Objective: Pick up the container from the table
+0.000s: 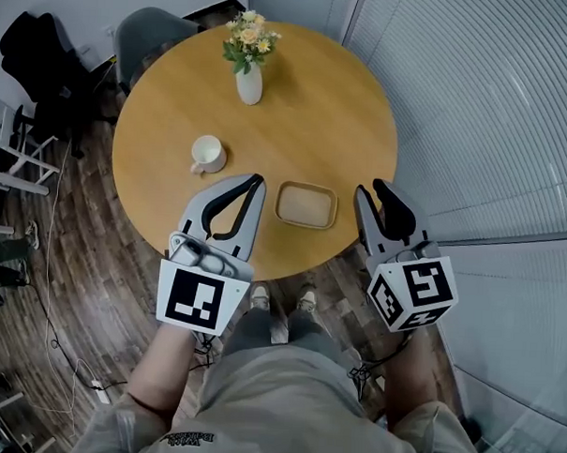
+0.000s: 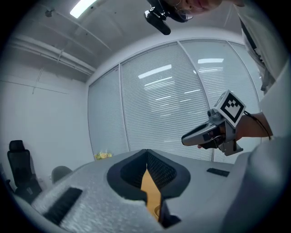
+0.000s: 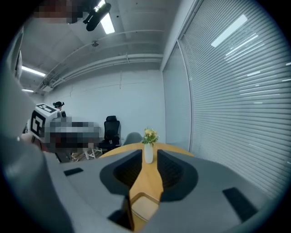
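A shallow tan rectangular container (image 1: 306,205) lies on the round wooden table (image 1: 307,109), near its front edge. My left gripper (image 1: 257,179) hovers just left of it, fingertips touching, shut on nothing. On the container's other side my right gripper (image 1: 370,189) is held over the table's rim, slightly open and empty. In the right gripper view the container (image 3: 144,205) shows low between the parted jaws of that gripper (image 3: 149,152). The left gripper view shows only a sliver of table (image 2: 152,191) below the closed tips of the left gripper (image 2: 146,152).
A white vase of flowers (image 1: 250,79) stands at the table's far side, and a white cup (image 1: 208,154) sits left of centre. A grey chair (image 1: 156,28) is behind the table. Window blinds (image 1: 476,107) run along the right. Cables and furniture crowd the floor at left.
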`<state>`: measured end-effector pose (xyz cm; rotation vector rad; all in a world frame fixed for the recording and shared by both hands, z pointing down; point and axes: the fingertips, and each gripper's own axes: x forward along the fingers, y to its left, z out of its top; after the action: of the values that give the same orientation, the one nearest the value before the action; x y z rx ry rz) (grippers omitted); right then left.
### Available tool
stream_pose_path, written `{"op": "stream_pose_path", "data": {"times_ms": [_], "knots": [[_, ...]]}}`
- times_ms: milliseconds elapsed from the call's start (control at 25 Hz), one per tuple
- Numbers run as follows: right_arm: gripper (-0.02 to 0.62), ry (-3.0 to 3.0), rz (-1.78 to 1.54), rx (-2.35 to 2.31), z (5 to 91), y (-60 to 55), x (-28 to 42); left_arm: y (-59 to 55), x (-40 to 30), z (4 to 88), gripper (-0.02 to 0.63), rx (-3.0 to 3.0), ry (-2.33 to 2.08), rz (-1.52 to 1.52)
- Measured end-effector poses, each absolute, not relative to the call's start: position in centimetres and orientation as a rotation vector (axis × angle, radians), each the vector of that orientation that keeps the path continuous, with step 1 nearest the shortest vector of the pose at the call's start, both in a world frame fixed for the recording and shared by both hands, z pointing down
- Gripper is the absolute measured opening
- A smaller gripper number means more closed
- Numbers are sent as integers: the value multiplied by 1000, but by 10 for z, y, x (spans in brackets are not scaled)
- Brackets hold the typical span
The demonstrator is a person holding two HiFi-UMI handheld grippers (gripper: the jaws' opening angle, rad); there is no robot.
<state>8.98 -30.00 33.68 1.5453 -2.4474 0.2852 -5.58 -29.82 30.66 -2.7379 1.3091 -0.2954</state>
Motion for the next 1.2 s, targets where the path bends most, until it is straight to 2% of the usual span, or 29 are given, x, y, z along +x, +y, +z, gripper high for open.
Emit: {"op": "stream_pose_path", "data": {"times_ms": [360,880,1200], "knots": [[94,-2312,467,1502,433,-316,102,-321,-51,366,20,-2811,1332,-369],[94,-2063,674,1399,586,-317,119,-341,-53,492,20,-2905,1294,-673],[94,-1965,856,1400,661,-304,128,-339,-62,548,20,-2966,1384,-713]]}}
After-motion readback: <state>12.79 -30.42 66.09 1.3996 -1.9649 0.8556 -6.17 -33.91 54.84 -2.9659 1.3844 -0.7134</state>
